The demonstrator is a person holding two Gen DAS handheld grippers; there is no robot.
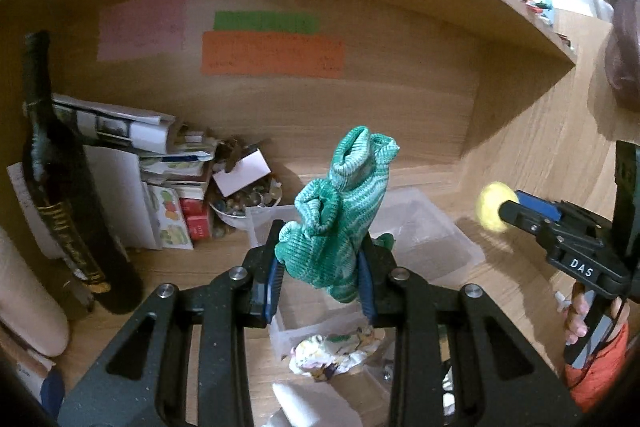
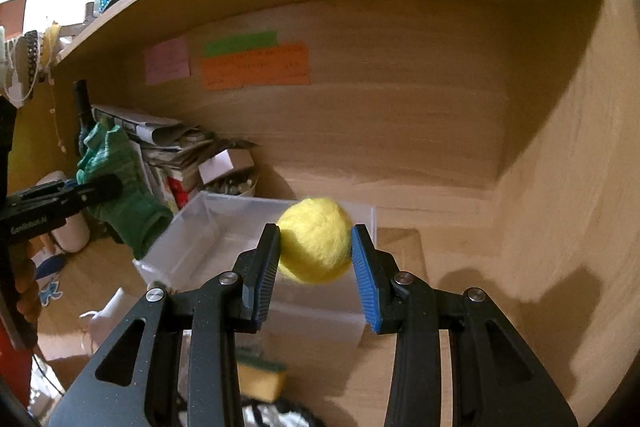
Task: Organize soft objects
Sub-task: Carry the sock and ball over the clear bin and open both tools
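Above clear plastic box, right gripper pinches yellow fuzzy ball between blue pads. Left gripper squeezes green glove, held up over same box. Dark bottle stands left, beside paper pile.

My left tongs were closed on a green knit glove, the blue pads pressed into its lower part and the glove standing up between the jaws; my right tongs were clamped around a yellow ball, one finger on each side of it; both pointed forward, well apart, the left ahead of me to the left, the right off to the right; my right hand gripped its handle from below, fingers curled around it.
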